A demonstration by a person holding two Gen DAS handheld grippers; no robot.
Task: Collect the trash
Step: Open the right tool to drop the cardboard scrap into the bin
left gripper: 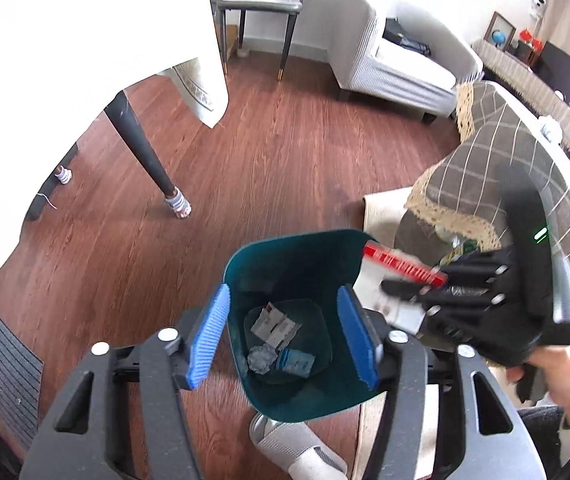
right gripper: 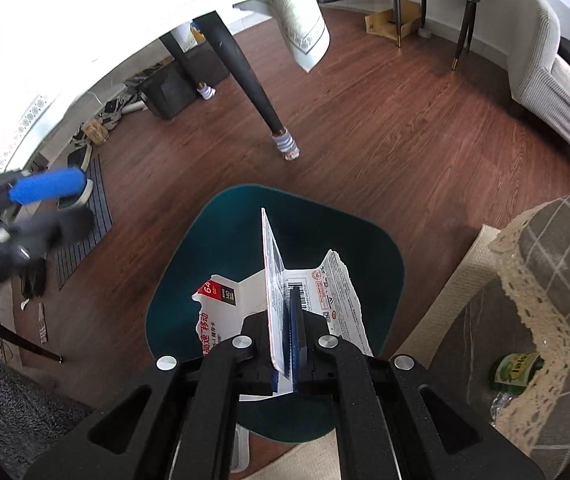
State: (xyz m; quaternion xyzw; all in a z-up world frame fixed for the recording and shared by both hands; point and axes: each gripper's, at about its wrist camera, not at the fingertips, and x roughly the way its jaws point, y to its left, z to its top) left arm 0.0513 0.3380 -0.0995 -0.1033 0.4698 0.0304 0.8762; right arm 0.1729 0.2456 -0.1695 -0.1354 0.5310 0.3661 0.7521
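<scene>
A teal trash bin (left gripper: 297, 256) stands on the wood floor, and inside it lie paper scraps (left gripper: 275, 326), a crumpled grey wad and a blue wrapper. My left gripper (left gripper: 283, 296) hovers above the bin, open, its blue pads (left gripper: 209, 336) apart with nothing between them. In the right wrist view it (right gripper: 57, 204) shows blurred at the left. My right gripper (right gripper: 289, 312) is shut on a torn white-and-red card package (right gripper: 337, 292), held over the bin's (right gripper: 365, 248) mouth. From the left wrist view that gripper (left gripper: 389, 288) and package (left gripper: 401, 266) sit at the bin's right rim.
A black table leg (left gripper: 145, 152) in a striped sock stands beyond the bin under a white tablecloth. A plaid, lace-edged cloth (right gripper: 545, 260) covers furniture at right, with a green bottle (right gripper: 517, 372) beneath. A grey sofa (left gripper: 397, 64), a striped mat with shoes (right gripper: 85, 208) and a slipper (left gripper: 297, 452) lie around.
</scene>
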